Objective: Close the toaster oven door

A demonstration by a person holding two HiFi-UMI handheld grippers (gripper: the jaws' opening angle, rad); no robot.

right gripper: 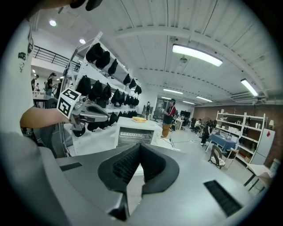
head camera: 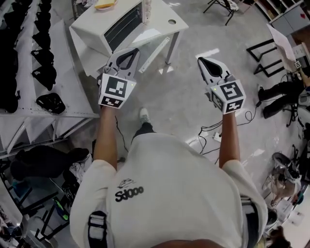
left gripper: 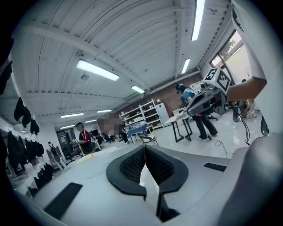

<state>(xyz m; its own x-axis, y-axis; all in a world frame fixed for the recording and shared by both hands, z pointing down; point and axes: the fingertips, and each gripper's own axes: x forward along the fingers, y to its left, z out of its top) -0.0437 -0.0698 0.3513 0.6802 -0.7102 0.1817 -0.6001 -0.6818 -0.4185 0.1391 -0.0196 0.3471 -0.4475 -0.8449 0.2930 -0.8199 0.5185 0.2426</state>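
one toaster oven [head camera: 121, 26], one white table [head camera: 167, 15] and one yellow object [head camera: 105, 5] can be counted. there are two grippers, the left gripper [head camera: 131, 53] and the right gripper [head camera: 203, 63]. one white shoe [head camera: 144, 114] is visible.

A white table [head camera: 162, 17] stands beside a white rack [head camera: 68, 72] of black caps [head camera: 42, 57]; cables [head camera: 209, 137] trail on the floor.

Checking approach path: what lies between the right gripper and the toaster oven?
Head view: only the white table's corner and floor separate right gripper from toaster oven.
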